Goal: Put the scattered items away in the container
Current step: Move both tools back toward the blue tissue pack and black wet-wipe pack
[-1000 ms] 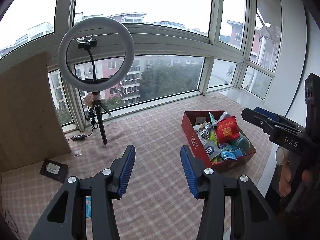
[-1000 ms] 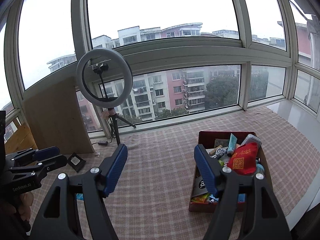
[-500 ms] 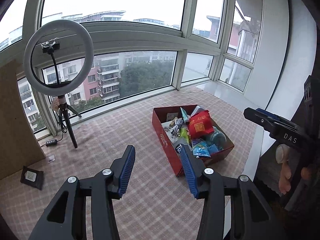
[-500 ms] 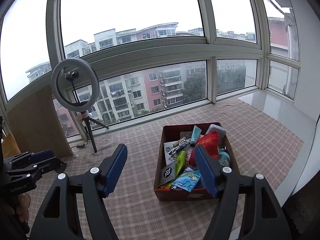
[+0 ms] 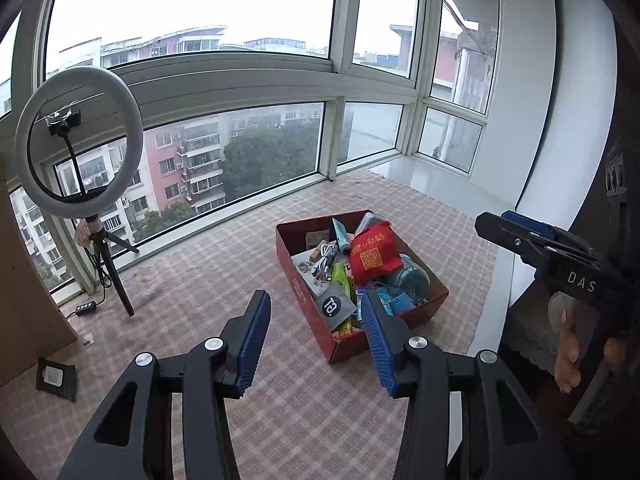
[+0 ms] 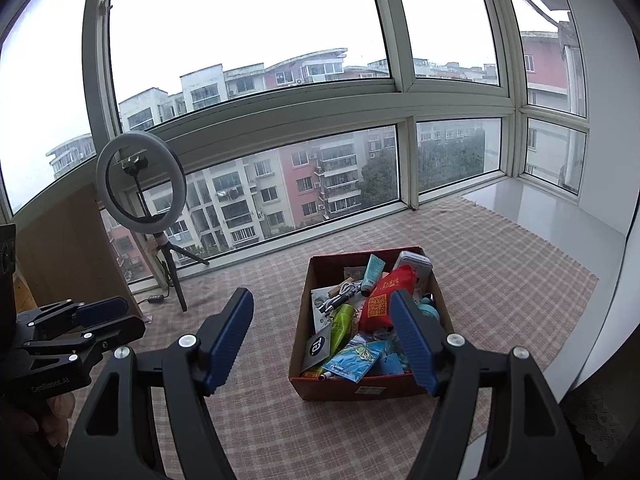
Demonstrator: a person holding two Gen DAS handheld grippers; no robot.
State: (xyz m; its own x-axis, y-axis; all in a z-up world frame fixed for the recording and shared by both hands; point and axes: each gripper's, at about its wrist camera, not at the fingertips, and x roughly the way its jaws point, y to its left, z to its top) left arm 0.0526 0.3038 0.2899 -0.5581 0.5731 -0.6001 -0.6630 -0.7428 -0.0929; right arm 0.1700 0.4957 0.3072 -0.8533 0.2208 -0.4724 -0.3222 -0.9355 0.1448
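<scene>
A red cardboard box [image 5: 301,284] [image 6: 360,386] sits on the checked cloth, filled with several items: a red pouch [image 5: 373,254] [image 6: 380,300], a green bottle [image 5: 341,278] [image 6: 343,322], a grey sachet [image 5: 334,306] [image 6: 318,346], blue packets [image 6: 352,358], a cable and a tube. My left gripper [image 5: 316,340] is open and empty, held above the cloth just left of the box. My right gripper [image 6: 322,338] is open and empty, raised in front of the box. A black sachet [image 5: 56,376] lies on the cloth at the far left.
A ring light on a tripod [image 5: 80,148] [image 6: 142,188] stands by the window at the left, its cable and switch [image 5: 85,307] on the cloth. A brown board [image 6: 68,248] leans at the left. A white sill [image 6: 560,216] runs along the right.
Both grippers have swung to the right, so the box now sits nearer the centre of both views and the ring light further left. Both stay open and empty.
</scene>
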